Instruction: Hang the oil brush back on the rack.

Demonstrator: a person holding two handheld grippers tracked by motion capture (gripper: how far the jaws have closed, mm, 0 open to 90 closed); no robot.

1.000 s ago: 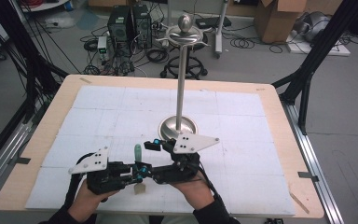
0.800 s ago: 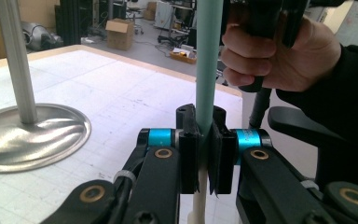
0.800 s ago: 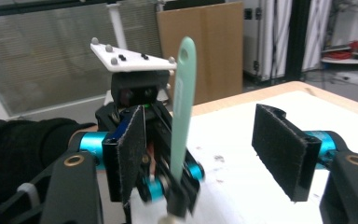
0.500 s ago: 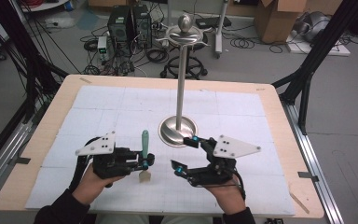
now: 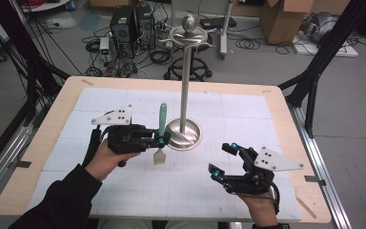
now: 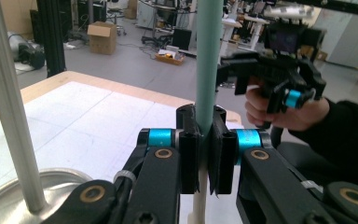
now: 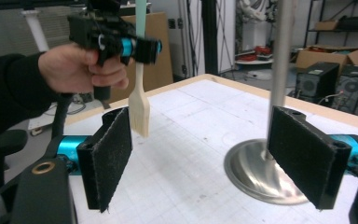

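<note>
Two grippers up: your left gripper [image 5: 161, 141] clamps the brush [image 5: 161, 133] upright beside the stand [image 5: 185, 95]; right gripper [image 5: 224, 160] spread, holding nothing.

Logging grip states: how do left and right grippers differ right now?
The left gripper is shut on the brush, held upright above the table; the right gripper is open, holding nothing. Left sits beside the metal stand, right nearer the person. Both are hand-held above the table.

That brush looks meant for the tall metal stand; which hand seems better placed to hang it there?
Probably the left. Its tool is shut on the brush, upright, right beside the stand. The right tool is open and holds nothing, farther from the stand's pole.
</note>
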